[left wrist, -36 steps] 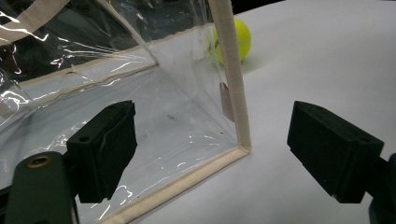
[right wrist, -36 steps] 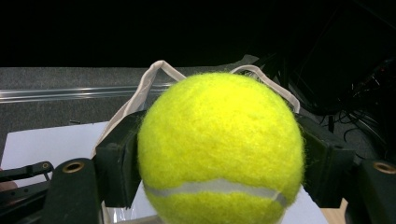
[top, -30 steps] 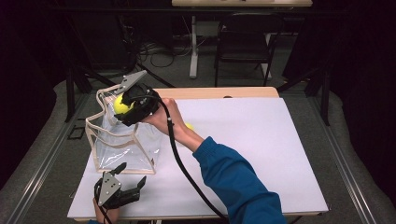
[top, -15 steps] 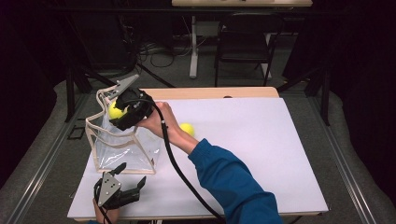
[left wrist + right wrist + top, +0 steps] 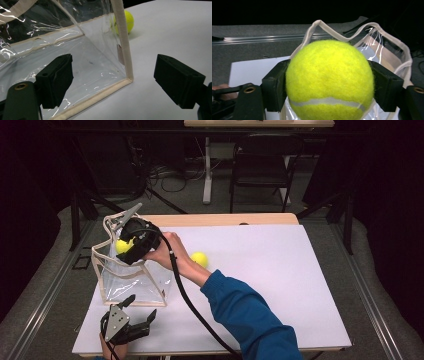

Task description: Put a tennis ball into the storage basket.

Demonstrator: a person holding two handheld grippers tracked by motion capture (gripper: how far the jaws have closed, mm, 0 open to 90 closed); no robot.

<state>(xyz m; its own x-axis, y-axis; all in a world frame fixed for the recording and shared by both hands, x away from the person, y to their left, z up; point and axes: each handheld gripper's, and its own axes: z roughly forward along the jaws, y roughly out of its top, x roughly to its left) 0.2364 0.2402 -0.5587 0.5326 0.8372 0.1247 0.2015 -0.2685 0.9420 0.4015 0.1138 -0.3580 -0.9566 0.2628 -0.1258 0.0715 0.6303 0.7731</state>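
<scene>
A clear plastic bag [image 5: 127, 280] with cream trim stands open on the white table [image 5: 280, 285] at the left. My right gripper [image 5: 125, 245] hovers over the bag's mouth, shut on a yellow tennis ball [image 5: 329, 81] that also appears in the high view [image 5: 123, 246]. The bag's rim [image 5: 387, 37] lies just beyond and below that ball. A second tennis ball [image 5: 199, 258] rests on the table right of the bag, also seen past the bag's corner [image 5: 125, 21]. My left gripper [image 5: 135, 312] sits open near the front edge, its jaws either side of the bag's lower corner [image 5: 128, 78].
A dark cable [image 5: 190, 305] trails from the right gripper across the table toward the front. A blue sleeve [image 5: 245, 315] crosses the middle of the table. Chairs and stands [image 5: 260, 170] lie beyond the far edge.
My right gripper has carried the tennis ball leftward and slightly down over the bag's mouth. The left gripper has stayed in place.
</scene>
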